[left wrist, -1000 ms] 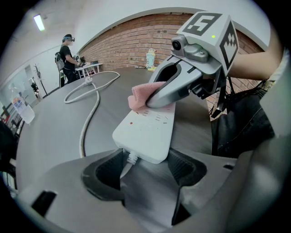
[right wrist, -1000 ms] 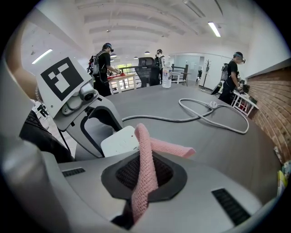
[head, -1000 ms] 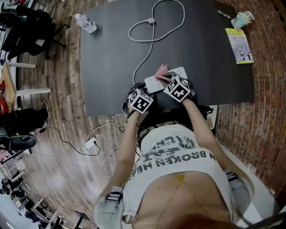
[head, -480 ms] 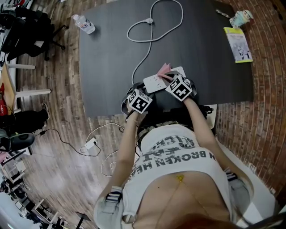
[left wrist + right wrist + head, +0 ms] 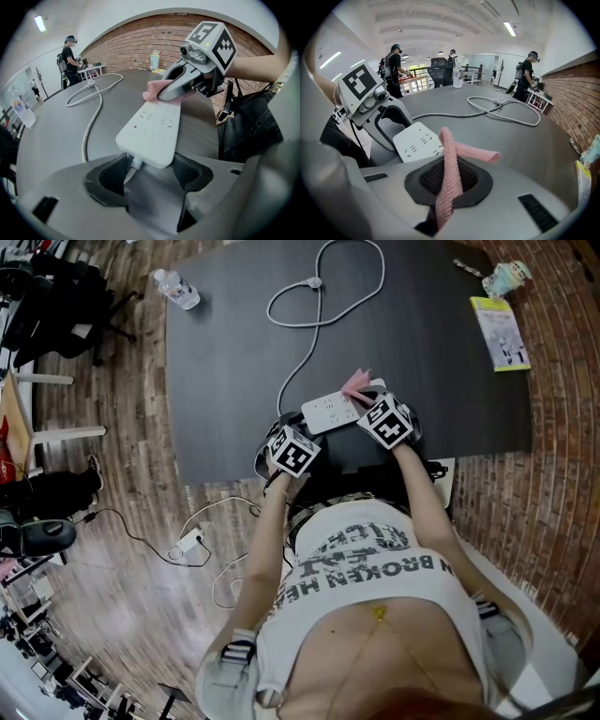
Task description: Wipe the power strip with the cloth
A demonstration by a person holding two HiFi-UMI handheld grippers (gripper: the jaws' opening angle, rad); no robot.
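A white power strip (image 5: 330, 411) lies near the front edge of the dark table (image 5: 441, 362). Its white cord (image 5: 300, 315) loops away across the tabletop. My left gripper (image 5: 302, 427) is shut on the strip's cord end (image 5: 152, 126), which sits between the two jaw pads. My right gripper (image 5: 367, 401) is shut on a pink cloth (image 5: 357, 383). The cloth (image 5: 153, 89) rests on the strip's far end. In the right gripper view the cloth (image 5: 450, 159) rises from between the jaws and folds over beside the strip (image 5: 417, 140).
A water bottle (image 5: 178, 289) stands at the table's far left corner. A booklet (image 5: 500, 332) and a small cup (image 5: 509, 277) lie at the far right. Chairs stand left of the table, and a cable with an adapter (image 5: 187, 542) lies on the floor. People stand in the background.
My right gripper has slid the cloth along the strip toward its far right end. The left gripper has stayed on the cord end.
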